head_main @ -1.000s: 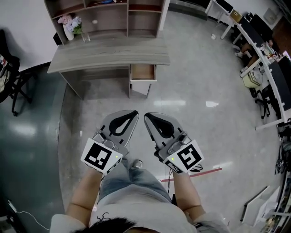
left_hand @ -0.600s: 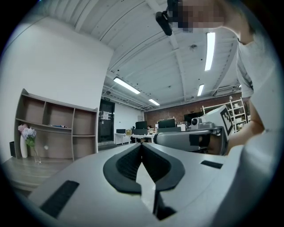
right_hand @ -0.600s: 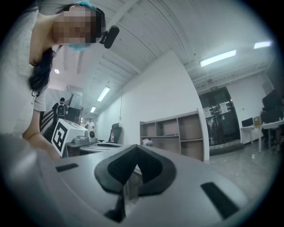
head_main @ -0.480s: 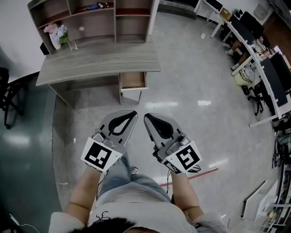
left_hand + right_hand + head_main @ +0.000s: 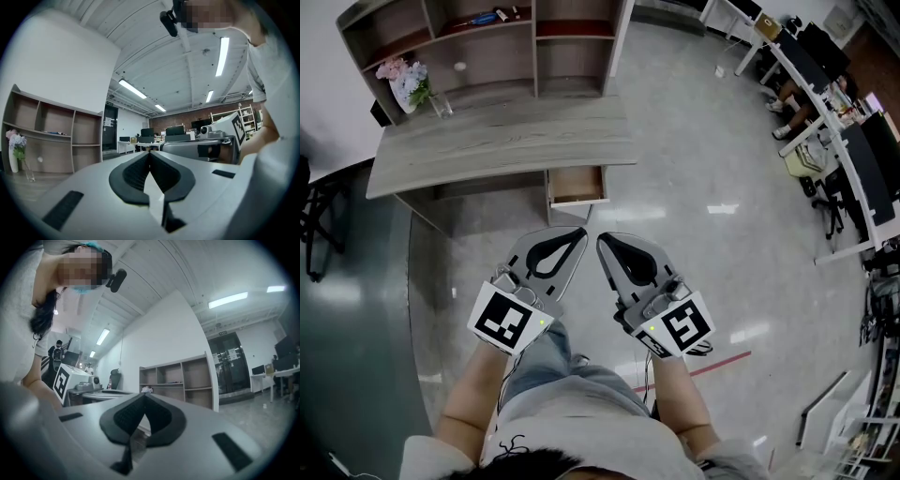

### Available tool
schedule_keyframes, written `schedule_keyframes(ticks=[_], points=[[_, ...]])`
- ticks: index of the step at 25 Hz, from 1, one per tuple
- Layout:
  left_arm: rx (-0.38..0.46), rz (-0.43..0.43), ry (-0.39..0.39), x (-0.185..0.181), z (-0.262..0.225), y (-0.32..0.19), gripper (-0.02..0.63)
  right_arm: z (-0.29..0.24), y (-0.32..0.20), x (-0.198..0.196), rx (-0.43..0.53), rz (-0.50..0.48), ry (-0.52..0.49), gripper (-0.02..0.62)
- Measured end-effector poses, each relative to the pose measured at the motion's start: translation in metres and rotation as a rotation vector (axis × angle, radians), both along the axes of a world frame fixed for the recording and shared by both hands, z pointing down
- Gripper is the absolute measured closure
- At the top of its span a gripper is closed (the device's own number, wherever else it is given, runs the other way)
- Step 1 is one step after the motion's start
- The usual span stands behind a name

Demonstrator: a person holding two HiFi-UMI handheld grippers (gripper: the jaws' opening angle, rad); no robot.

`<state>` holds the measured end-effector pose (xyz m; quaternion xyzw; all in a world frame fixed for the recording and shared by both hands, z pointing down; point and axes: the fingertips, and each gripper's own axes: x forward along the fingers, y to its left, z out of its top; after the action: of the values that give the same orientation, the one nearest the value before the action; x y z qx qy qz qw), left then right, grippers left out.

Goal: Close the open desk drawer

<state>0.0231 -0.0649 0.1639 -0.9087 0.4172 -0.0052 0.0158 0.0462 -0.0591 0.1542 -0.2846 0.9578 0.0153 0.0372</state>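
Since half a second ago the bench point(image 5: 497, 141) has slid lower in the head view and stands closer to the two claws, and the drawer point(image 5: 577, 186) has come down with it. The claws themselves keep the same pose as before, side by side in front of the bench and over the floor point(image 5: 712, 169). The left claw point(image 5: 578, 232) has its jaws pressed together at the tips with nothing between them. The right claw point(image 5: 602, 238) is the same, its tips meeting on nothing. Both point toward the bench and stop short of it, touching neither it nor the drawer. The drawer juts out from under the bench's front edge, near the bench's right end, and is open. Its brown inner bottom shows from above, framed by pale sides and a pale front edge that faces the person. Behind the bench stands a shelf unit point(image 5: 487, 47). On the bench's back left corner are a vase of flowers point(image 5: 405, 82) and, just beside it, a glass point(image 5: 441, 105).
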Motion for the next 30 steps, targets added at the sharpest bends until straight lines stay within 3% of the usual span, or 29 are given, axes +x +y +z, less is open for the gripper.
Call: schedule_keyframes(ticks=[14, 30], points=[[-0.008, 0.072, 0.011, -0.031, 0.003, -0.091, 0.595, 0.007, -0.098, -0.033, -0.022, 0.061, 0.009, 0.586], [-0.077, 0.141, 0.046, -0.066, 0.086, -0.168, 0.595, 0.106, -0.193, -0.056, -0.082, 0.148, 0.045, 0.586]])
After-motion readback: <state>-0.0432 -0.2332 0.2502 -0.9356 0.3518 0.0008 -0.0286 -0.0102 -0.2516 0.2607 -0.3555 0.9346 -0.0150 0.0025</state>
